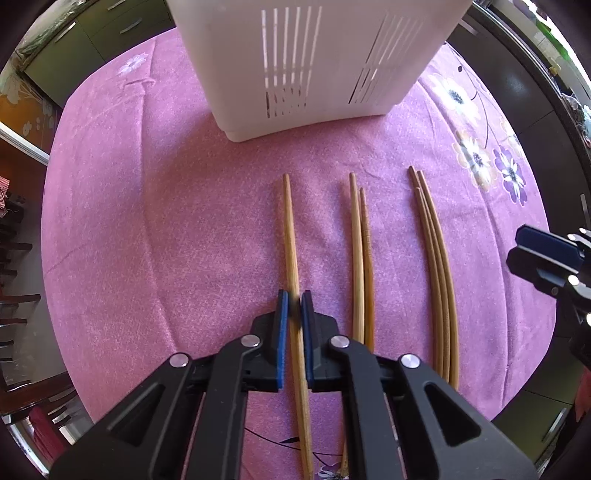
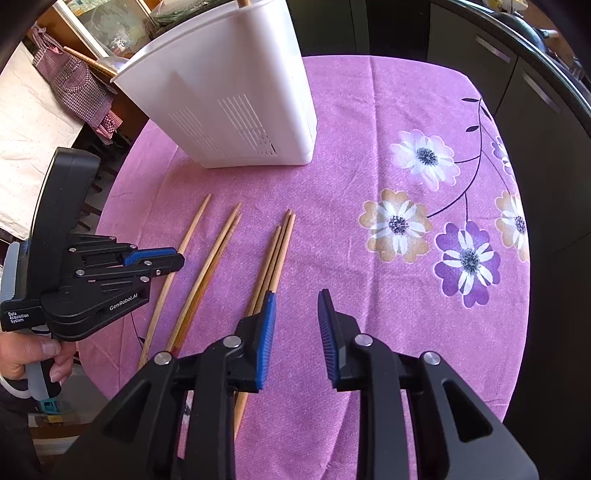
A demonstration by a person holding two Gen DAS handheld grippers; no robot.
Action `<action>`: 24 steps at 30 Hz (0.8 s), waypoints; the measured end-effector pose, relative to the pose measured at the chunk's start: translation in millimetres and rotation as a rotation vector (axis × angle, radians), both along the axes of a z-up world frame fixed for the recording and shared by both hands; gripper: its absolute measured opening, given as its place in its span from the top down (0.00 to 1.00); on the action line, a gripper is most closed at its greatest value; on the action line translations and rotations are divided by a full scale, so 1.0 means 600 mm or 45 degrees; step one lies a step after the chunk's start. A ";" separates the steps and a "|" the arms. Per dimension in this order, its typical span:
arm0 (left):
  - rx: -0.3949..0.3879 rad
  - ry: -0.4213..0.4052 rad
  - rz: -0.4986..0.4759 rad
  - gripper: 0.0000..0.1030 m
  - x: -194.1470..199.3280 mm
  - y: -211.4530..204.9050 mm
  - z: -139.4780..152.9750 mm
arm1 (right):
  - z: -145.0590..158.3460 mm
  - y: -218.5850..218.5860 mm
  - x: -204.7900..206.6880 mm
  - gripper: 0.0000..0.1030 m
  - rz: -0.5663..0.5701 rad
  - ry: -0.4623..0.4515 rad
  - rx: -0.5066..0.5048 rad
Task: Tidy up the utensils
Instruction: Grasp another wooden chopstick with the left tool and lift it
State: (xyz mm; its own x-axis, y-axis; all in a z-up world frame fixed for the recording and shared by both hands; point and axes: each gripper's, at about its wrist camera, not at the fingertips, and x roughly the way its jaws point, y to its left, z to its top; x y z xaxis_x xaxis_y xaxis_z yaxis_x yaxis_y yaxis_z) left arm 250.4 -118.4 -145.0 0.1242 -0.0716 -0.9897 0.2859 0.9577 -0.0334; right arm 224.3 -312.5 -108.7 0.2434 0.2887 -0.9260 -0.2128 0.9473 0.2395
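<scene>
Chopsticks are lying in three groups on the pink floral cloth covering the surface (image 1: 147, 221), all roughly parallel, tips pointing toward the white slotted utensil holder (image 1: 314, 62) standing upright at the far side. A single chopstick (image 1: 291, 236) is lying leftmost, a pair (image 1: 360, 251) is sitting in the middle with the two sticks touching, and a bundle of three or four (image 1: 436, 266) is lying rightmost, pressed together.

Left tongs (image 1: 294, 306) are pointing straight down over the single chopstick, blue pads closed in on either side of it and gripping it partway along; the stick is still resting along the cloth. In the right wrist view a hand (image 2: 33, 354) is holding the left tongs' handle at the left edge.

Right tongs (image 2: 297, 295) are standing apart, nothing between the pads, hovering just to the right of the bundle (image 2: 275, 254); the left pad (image 2: 267, 332) is overlapping the bundle's near ends in view, contact cannot be told. A brown stick end is poking above the holder's rim (image 2: 242, 3) in the right wrist view.
</scene>
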 end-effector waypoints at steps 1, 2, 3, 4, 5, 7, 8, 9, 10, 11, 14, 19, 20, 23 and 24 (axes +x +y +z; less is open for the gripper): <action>-0.003 -0.015 0.000 0.93 -0.002 0.006 0.006 | -0.004 0.003 0.001 0.77 0.004 0.015 0.002; -0.009 -0.029 -0.003 0.93 -0.004 0.011 0.011 | -0.008 0.007 0.002 0.77 0.010 0.028 0.001; -0.019 -0.043 -0.003 0.93 -0.009 0.015 0.019 | -0.013 0.010 0.003 0.77 0.014 0.043 0.000; -0.031 -0.058 -0.001 0.93 -0.013 0.021 0.027 | -0.018 0.014 0.005 0.77 0.016 0.060 0.001; -0.039 -0.078 -0.003 0.93 -0.016 0.024 0.037 | -0.023 0.018 0.007 0.77 0.021 0.077 0.003; -0.050 -0.131 -0.003 0.93 -0.024 0.032 0.058 | -0.030 0.027 0.009 0.77 0.029 0.104 0.006; -0.060 -0.152 -0.001 0.93 -0.029 0.037 0.068 | -0.033 0.031 0.010 0.77 0.032 0.116 0.005; -0.072 -0.170 0.003 0.93 -0.034 0.042 0.078 | -0.036 0.035 0.012 0.77 0.036 0.126 0.004; -0.082 -0.190 0.008 0.93 -0.040 0.048 0.087 | -0.040 0.038 0.013 0.77 0.038 0.139 0.002; -0.092 -0.212 0.016 0.93 -0.045 0.055 0.096 | -0.042 0.042 0.014 0.77 0.040 0.145 -0.008; -0.117 -0.270 0.018 0.93 -0.064 0.071 0.120 | -0.056 0.049 0.020 0.77 0.035 0.154 -0.043; -0.133 -0.358 0.015 0.93 -0.096 0.089 0.152 | -0.068 0.064 0.024 0.76 0.028 0.163 -0.085; -0.129 -0.376 0.013 0.93 -0.101 0.091 0.157 | -0.069 0.068 0.023 0.77 0.029 0.160 -0.102; -0.132 -0.401 0.009 0.93 -0.111 0.099 0.168 | -0.075 0.078 0.017 0.77 0.028 0.155 -0.146; -0.140 -0.399 0.008 0.93 -0.111 0.104 0.169 | -0.078 0.086 0.014 0.77 0.027 0.151 -0.159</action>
State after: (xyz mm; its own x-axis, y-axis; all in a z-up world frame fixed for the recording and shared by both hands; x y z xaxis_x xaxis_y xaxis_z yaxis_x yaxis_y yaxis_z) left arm 183.8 -55.9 -43.8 0.4224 -0.1738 -0.8896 0.2924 0.9551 -0.0478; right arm 232.5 -261.2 -155.5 0.1255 0.1738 -0.9767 -0.2104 0.9668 0.1450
